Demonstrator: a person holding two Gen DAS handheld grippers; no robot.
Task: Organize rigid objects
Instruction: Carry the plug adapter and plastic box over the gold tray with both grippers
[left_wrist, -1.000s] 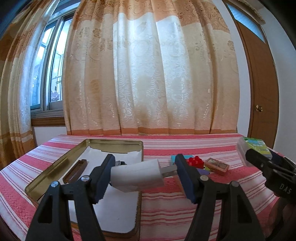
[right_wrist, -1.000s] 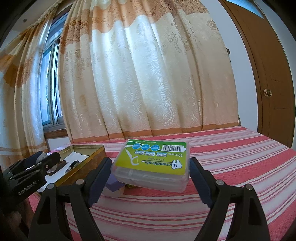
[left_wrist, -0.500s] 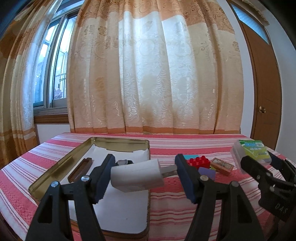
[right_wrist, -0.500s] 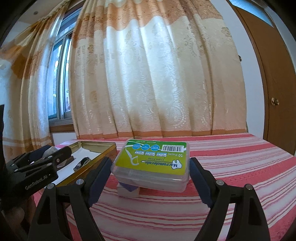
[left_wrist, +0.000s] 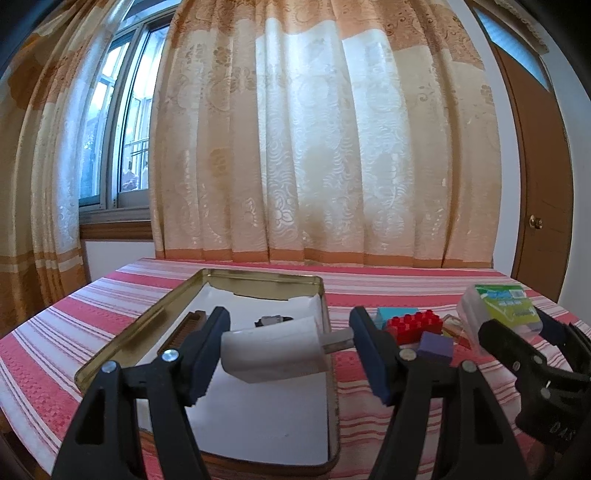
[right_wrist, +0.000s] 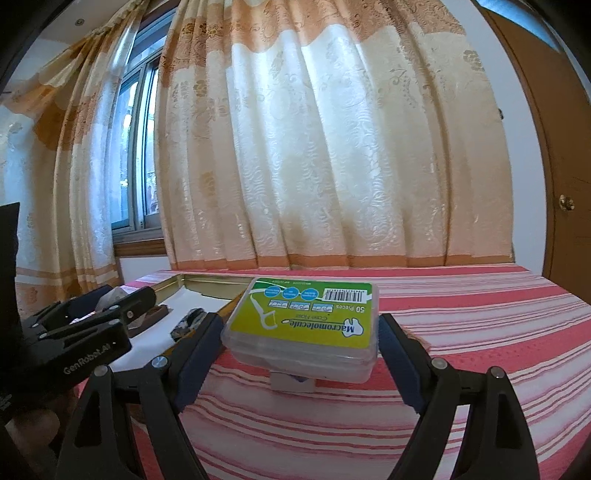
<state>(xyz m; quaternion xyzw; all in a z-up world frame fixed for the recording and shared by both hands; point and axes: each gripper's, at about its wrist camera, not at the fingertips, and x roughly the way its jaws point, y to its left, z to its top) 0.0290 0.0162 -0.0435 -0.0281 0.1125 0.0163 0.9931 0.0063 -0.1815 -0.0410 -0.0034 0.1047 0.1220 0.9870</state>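
Striped tablecloth (left_wrist: 369, 384); left gripper (left_wrist: 290, 341) grips charger (left_wrist: 275, 349), right gripper (right_wrist: 301, 334) floss box (right_wrist: 306, 325).

Both cameras are sitting low behind their own tools, looking almost level across the striped surface (left_wrist: 406, 284) toward the far curtain (left_wrist: 325, 140). The left view is looking closely over the near tin tray (left_wrist: 321, 295), and the right view is seeing that tray (right_wrist: 207, 280) at its left. Each view is catching the other tool at its edge.
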